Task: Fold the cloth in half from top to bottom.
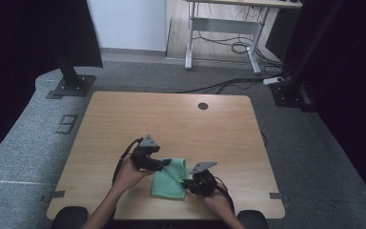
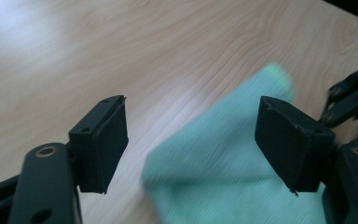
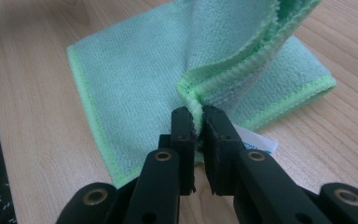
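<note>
A green microfibre cloth [image 1: 168, 185] lies folded on the wooden table [image 1: 171, 119] near its front edge. My right gripper [image 1: 187, 183] sits at the cloth's right side, shut on a raised fold of its stitched edge [image 3: 191, 91]; in the right gripper view the jaws [image 3: 199, 120] pinch the cloth [image 3: 130, 79] and lift that edge off the table. My left gripper [image 1: 166, 163] hovers at the cloth's upper left corner. In the left gripper view its jaws [image 2: 193, 109] stand wide apart, with the blurred cloth [image 2: 214, 163] below them and nothing held.
A white label [image 3: 257, 141] sticks out under the cloth by the right jaws. A round dark hole [image 1: 203, 106] marks the table's far side. Black stand bases [image 1: 71, 86] and a desk frame [image 1: 221, 28] stand on the floor beyond.
</note>
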`<state>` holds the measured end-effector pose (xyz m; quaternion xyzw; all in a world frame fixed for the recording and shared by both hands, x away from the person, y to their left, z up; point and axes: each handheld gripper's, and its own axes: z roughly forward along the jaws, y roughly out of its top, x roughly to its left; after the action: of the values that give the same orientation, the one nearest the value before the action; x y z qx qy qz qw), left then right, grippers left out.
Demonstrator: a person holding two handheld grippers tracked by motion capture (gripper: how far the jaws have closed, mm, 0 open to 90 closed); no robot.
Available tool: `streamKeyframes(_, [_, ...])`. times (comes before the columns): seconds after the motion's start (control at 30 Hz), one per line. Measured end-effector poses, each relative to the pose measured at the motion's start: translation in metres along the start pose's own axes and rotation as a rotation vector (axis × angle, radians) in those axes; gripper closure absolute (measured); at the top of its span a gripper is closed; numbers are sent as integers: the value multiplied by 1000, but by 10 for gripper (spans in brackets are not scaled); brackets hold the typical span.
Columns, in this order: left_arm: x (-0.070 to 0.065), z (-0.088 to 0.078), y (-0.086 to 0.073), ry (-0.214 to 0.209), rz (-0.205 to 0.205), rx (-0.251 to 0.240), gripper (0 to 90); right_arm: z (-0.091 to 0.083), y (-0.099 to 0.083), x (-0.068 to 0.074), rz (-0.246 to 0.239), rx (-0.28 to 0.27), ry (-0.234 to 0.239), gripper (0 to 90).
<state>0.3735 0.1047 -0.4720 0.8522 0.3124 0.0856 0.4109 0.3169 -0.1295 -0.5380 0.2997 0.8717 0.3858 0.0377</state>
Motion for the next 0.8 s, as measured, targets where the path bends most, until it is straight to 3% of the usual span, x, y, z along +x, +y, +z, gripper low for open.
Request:
streamKeyframes(0.03, [0,0,0,0,0,0,264,0,0,0,2,0,-2,818])
streamKeyframes(0.07, [-7,4,14,-20,17,14,280,0,0,0,4,-1,-3,819])
streamKeyframes(0.13, [-12,11,24,-37,31,26,294,0,0,0,4,-3,-4,818])
streamKeyframes(0.27, [-17,27,33,-81,48,58,359,0,-1,1,10,-6,-4,818])
streamKeyframes(0.33, [-18,35,33,-100,59,88,429,0,-1,1,13,-7,-2,818])
streamKeyframes(0.43, [-20,38,29,-116,98,132,622,0,-1,0,12,-10,1,818])
streamKeyframes(0.5, [-21,36,27,-120,117,145,731,0,-2,-1,14,-13,2,818])
streamKeyframes(0.6, [-21,26,23,-119,119,138,823,0,-2,-1,17,-17,4,815])
streamKeyframes(0.8, [-18,2,6,-105,108,122,835,-3,-1,0,7,-28,-7,793])
